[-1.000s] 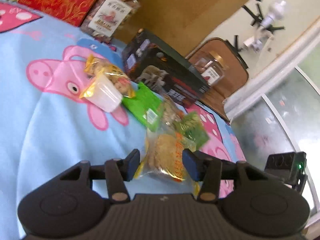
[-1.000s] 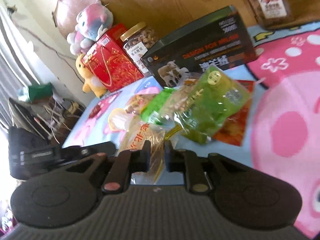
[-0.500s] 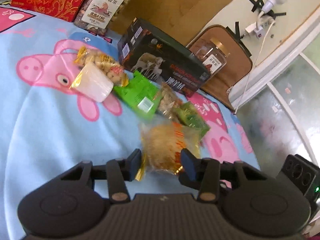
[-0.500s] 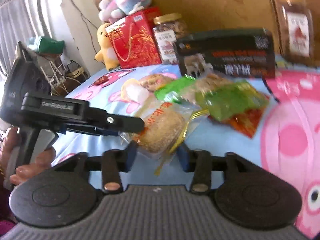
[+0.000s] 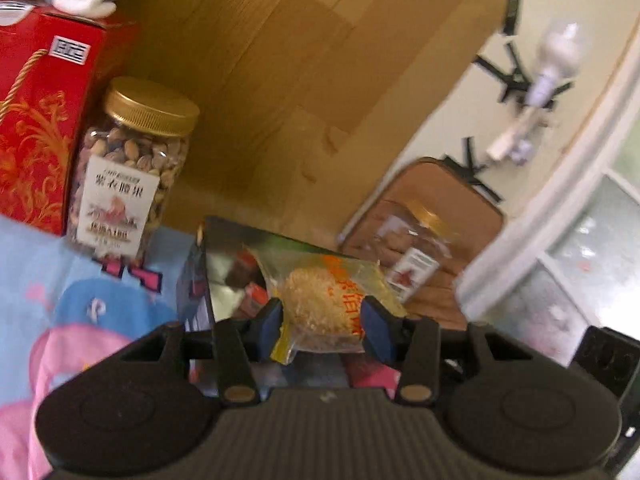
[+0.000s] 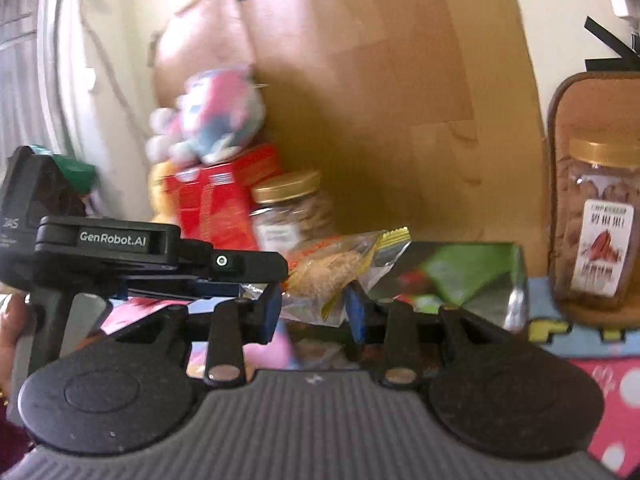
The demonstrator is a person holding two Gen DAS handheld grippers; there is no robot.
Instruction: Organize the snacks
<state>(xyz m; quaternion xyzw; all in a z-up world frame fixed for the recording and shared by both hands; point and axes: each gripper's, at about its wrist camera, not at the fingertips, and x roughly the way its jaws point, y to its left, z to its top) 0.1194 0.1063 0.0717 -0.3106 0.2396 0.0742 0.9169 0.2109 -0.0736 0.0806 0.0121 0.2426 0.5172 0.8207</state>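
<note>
A clear snack packet (image 5: 320,300) with a round beige cake and orange print hangs in the air, pinched between the blue pads of my left gripper (image 5: 322,320). In the right wrist view the same packet (image 6: 328,272) sticks out of the left gripper's black body (image 6: 120,240), which reaches in from the left. My right gripper (image 6: 312,312) has its pads apart, and the packet's lower corner hangs just ahead of and between them. I cannot tell whether they touch it. Behind the packet lies a dark box (image 5: 224,272) with a shiny top.
A gold-lidded nut jar (image 5: 128,168) and a red gift box (image 5: 36,120) stand against the wooden headboard (image 5: 280,80). A plush toy (image 6: 212,120) sits on the red box. A second jar (image 6: 596,224) stands at the right. The pig-print sheet (image 5: 60,320) lies below.
Both grippers have risen toward the headboard, and the packet has left the sheet in the left gripper. The right jaws, shut on the packet's edge a second ago, now stand apart.
</note>
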